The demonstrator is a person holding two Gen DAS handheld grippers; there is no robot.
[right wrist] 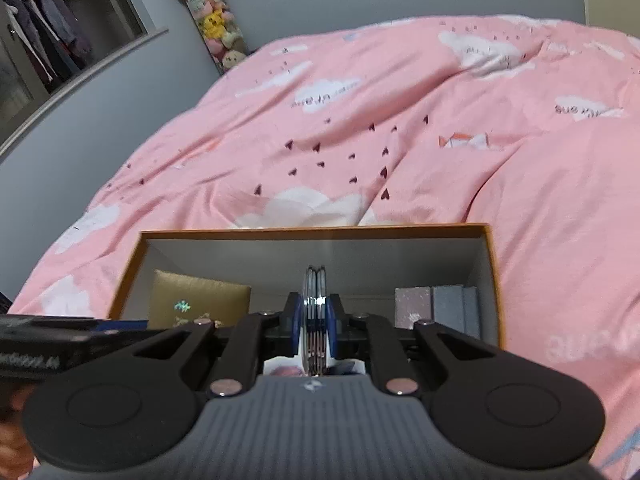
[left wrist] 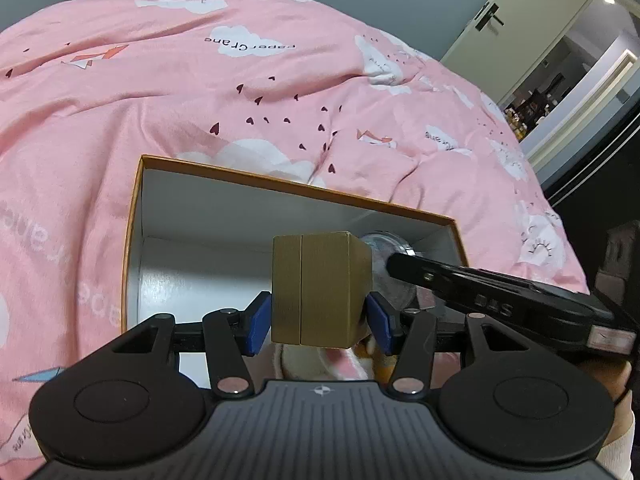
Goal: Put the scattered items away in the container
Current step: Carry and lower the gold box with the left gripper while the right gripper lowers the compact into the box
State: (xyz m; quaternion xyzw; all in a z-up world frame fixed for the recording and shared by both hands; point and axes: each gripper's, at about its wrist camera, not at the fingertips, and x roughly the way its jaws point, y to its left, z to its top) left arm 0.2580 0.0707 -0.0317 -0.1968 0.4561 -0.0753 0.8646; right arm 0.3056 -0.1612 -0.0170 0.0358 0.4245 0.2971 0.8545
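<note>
An open cardboard container [left wrist: 280,184] with an orange rim and white inside lies on the pink duvet. My left gripper [left wrist: 320,320] is shut on a gold box [left wrist: 320,280] and holds it upright over the container. From the right, my right gripper [left wrist: 400,266] reaches in beside it with a round clear disc [left wrist: 384,244]. In the right wrist view my right gripper [right wrist: 315,320] is shut on that thin disc [right wrist: 315,284], seen edge-on over the container [right wrist: 320,232]. The gold box [right wrist: 200,300] shows at the left inside it.
A pinkish small box [right wrist: 412,306] and a grey one [right wrist: 454,306] stand in the container's right end. A soft pink-and-white item [left wrist: 320,360] lies under the gold box. The rumpled duvet [left wrist: 240,100] surrounds the container. A door [left wrist: 520,20] stands far right.
</note>
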